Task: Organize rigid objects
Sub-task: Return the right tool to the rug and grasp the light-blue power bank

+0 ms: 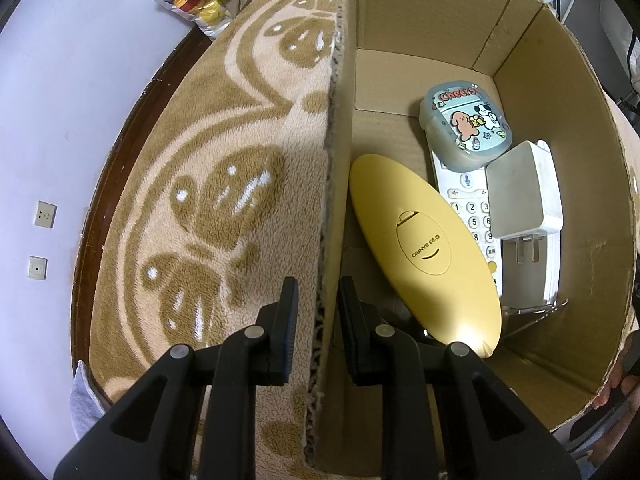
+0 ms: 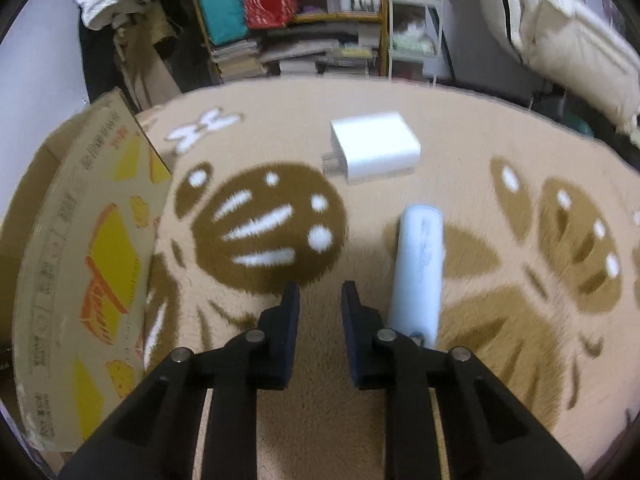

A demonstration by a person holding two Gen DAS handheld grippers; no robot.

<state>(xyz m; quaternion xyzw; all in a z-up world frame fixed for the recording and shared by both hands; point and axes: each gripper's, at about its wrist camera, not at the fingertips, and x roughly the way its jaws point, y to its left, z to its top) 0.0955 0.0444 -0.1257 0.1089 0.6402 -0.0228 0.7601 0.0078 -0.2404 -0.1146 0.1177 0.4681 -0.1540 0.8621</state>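
The cardboard box point(image 1: 560, 80) was held by its left wall in the left claw point(image 1: 318, 300), pinched nearly shut. Inside lay a yellow oval case point(image 1: 420, 248), a white remote point(image 1: 468, 204), a blue sticker case point(image 1: 464, 128) and a white charger point(image 1: 524, 196). The right claw point(image 2: 320, 300) hung narrowed and empty above the rug point(image 2: 480, 140). The step in hand seemed a fresh pick-up — a white tube point(image 2: 418, 268) just right of it, a white adapter point(image 2: 374, 150) farther off — calling for wider jaws first.
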